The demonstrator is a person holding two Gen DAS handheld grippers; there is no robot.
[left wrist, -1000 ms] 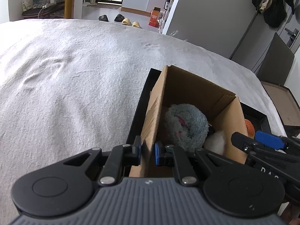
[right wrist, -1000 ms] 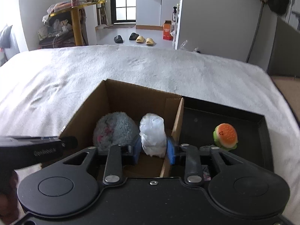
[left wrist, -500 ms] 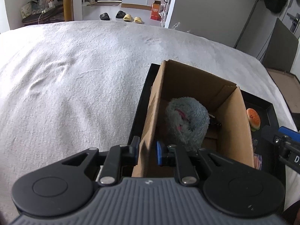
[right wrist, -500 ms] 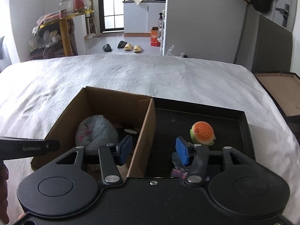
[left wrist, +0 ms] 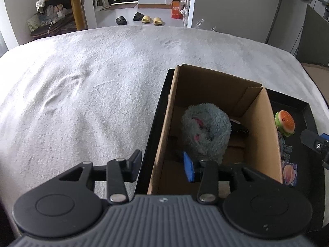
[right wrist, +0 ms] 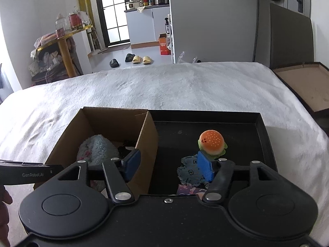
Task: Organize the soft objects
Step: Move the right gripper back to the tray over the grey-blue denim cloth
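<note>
Our left gripper (left wrist: 162, 165) has its jaws spread, straddling the left wall of the cardboard box (left wrist: 164, 127), gripping nothing. Our right gripper (right wrist: 168, 165) is likewise spread wide and empty, over the box's right wall. The fluffy grey plush (left wrist: 205, 131) lies inside the box. The burger toy (right wrist: 211, 145) sits in the black tray (right wrist: 265, 135) beside a dark patterned cloth (right wrist: 190, 171). White bed (left wrist: 82, 94) stretches open to the left and beyond the box.

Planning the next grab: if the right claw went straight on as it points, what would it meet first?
Probably the burger plush toy standing in the black tray, just ahead of the open right claw; depth is unclear.
</note>
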